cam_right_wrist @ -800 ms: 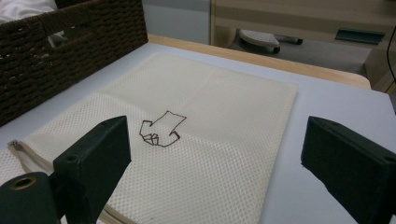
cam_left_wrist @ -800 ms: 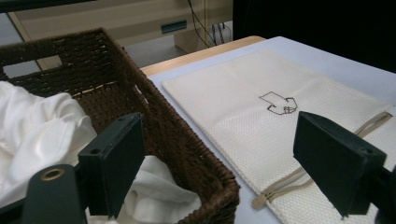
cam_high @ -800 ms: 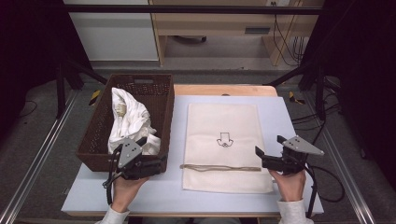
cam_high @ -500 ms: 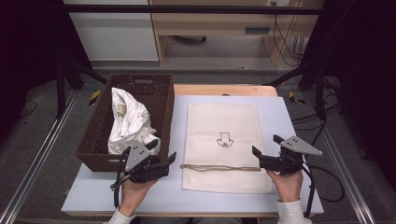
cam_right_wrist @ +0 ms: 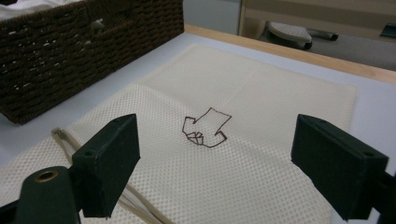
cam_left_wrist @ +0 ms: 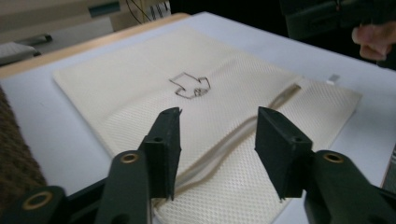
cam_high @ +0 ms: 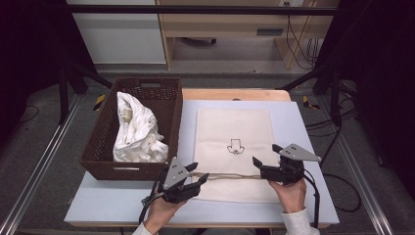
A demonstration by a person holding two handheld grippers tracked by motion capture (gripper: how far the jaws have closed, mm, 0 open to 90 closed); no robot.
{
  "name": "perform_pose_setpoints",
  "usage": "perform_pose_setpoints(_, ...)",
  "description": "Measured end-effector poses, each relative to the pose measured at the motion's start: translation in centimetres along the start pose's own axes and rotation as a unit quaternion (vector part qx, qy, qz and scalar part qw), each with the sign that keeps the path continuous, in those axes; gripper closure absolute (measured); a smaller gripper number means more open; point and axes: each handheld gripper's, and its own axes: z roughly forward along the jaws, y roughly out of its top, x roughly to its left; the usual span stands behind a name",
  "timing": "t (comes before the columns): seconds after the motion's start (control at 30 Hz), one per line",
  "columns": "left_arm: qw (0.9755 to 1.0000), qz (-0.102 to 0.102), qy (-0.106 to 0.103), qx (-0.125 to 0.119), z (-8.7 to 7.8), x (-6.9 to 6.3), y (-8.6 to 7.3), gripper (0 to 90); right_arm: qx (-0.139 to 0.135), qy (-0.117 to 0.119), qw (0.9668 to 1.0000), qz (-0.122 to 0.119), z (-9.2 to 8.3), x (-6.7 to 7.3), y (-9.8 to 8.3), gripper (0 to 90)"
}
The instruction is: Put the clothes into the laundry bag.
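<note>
Nearest the person, the left gripper (cam_high: 198, 180) hangs over the near left corner of the cream mesh bag (cam_high: 234, 147), its jaws standing apart with nothing pressed between them; in the left gripper view the left gripper (cam_left_wrist: 218, 140) frames the bag's zipper (cam_left_wrist: 224, 144), which runs as a wavy pale line between and beyond the jaws. The right gripper (cam_high: 259, 165) sits at the bag's near right side, jaws spread wide and empty; in the right gripper view the right gripper (cam_right_wrist: 212, 163) looks across the mesh bag (cam_right_wrist: 243, 154) toward the small dark outline print (cam_right_wrist: 207, 127) at its middle. Both hands are at the near edge of the table (cam_high: 303, 122), the left hand (cam_high: 161, 211) below the bag's left corner and the right hand (cam_high: 288, 193) below its right corner.

The bag itself lies flat on the pale tabletop, long side running away from the person, with the zipper (cam_high: 230, 175) crossing it close to the near end and the print (cam_high: 235, 147) farther up. Just left of the bag stands a dark woven basket (cam_high: 105, 142), its right wall near the bag's left edge but apart from it, holding a crumpled white cloth (cam_high: 134, 129). Beyond the bag's far end a strip of bare wood table edge (cam_high: 235, 94) shows
</note>
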Motion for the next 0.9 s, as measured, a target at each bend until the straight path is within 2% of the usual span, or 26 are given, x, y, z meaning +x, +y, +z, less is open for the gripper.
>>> perform_pose_setpoints(0.1,0.9995,0.005,-0.010,0.030,1.4,-0.7,-0.7,56.2,0.008,0.004,1.0000,-0.004,0.4,0.3,-0.2,16.4)
perform_pose_setpoints(0.13,0.9989,0.013,-0.014,0.043,2.2,-1.2,-1.2,62.0,0.015,0.009,0.9998,-0.009,0.9,0.7,-0.3,17.5)
perform_pose_setpoints(0.17,0.9989,0.013,-0.014,0.043,2.2,-1.2,-1.2,64.7,0.015,0.009,0.9998,-0.009,0.9,0.7,-0.3,17.5)
perform_pose_setpoints(0.23,0.9979,0.016,-0.022,0.059,3.1,-1.7,-1.7,67.5,0.025,0.011,0.9995,-0.014,1.3,1.1,-0.5,18.6)
perform_pose_setpoints(0.3,0.9970,0.020,-0.025,0.071,3.6,-1.9,-2.0,75.0,0.033,0.020,0.9990,-0.021,2.0,1.6,-0.7,20.8)
perform_pose_setpoints(0.4,0.9952,0.023,-0.033,0.089,4.5,-2.2,-2.7,78.6,0.043,0.029,0.9984,-0.021,2.5,1.9,-1.0,23.2)
perform_pose_setpoints(0.47,0.9942,0.026,-0.036,0.098,5.2,-2.5,-3.3,84.1,0.058,0.037,0.9974,-0.022,3.4,2.3,-1.6,26.9)
perform_pose_setpoints(0.67,0.9921,0.026,-0.039,0.117,6.3,-2.6,-4.0,88.0,0.074,0.045,0.9957,-0.033,4.4,2.9,-2.3,35.1)
perform_pose_setpoints(0.73,0.9914,0.027,-0.039,0.122,6.6,-2.7,-4.2,88.9,0.093,0.052,0.9936,-0.038,5.0,3.0,-2.7,39.5)
perform_pose_setpoints(0.9,0.9902,0.030,-0.040,0.131,7.1,-2.9,-4.6,89.0,0.120,0.067,0.9894,-0.048,6.1,3.7,-3.5,51.4)
